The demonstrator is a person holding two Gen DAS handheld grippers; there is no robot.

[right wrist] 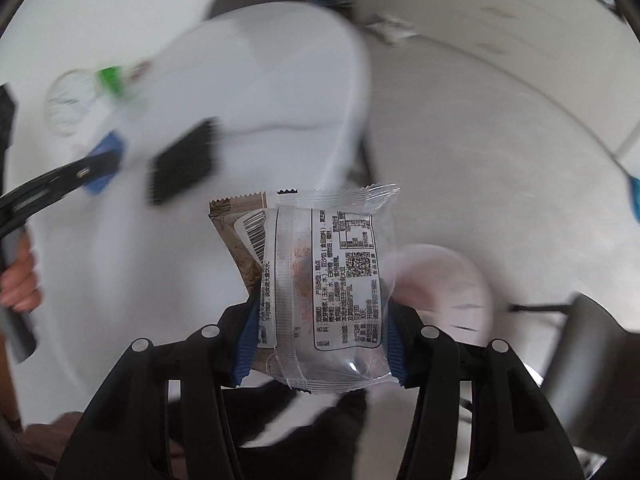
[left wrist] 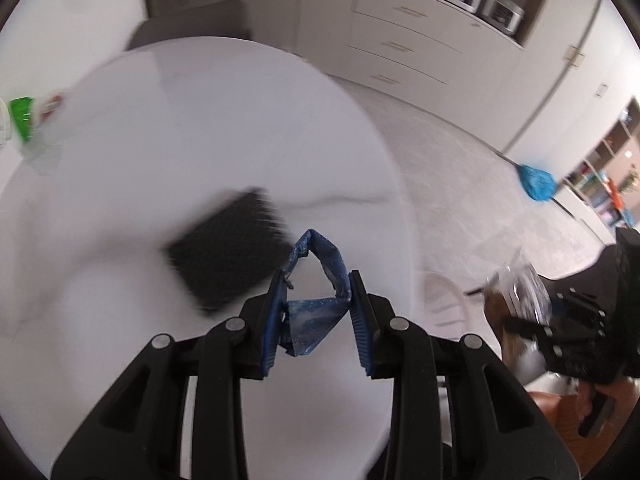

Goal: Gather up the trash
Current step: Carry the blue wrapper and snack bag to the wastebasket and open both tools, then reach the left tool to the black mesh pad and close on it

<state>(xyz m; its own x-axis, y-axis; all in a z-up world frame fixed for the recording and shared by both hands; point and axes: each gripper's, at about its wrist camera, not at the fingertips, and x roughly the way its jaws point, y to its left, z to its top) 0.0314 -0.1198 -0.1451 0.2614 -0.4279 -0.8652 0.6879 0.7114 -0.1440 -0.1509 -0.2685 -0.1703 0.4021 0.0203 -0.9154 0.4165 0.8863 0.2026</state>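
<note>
My left gripper [left wrist: 318, 280] is shut on a crumpled blue wrapper [left wrist: 316, 312] and holds it above the white round table [left wrist: 160, 120]. My right gripper [right wrist: 320, 304] is shut on clear and brown snack wrappers [right wrist: 324, 280], held past the table's right edge above a pale round bin [right wrist: 452, 292] on the floor. The right gripper [left wrist: 560, 332] with its wrappers also shows at the right of the left wrist view. The left gripper [right wrist: 100, 164] shows at the left of the right wrist view.
A black square pad [left wrist: 228, 252] lies on the table. A green-labelled clear bottle [left wrist: 24, 124] lies at the table's far left. A blue mop [left wrist: 536, 180] rests on the floor by white cabinets [left wrist: 420, 40]. A dark chair [right wrist: 592, 368] stands at the right.
</note>
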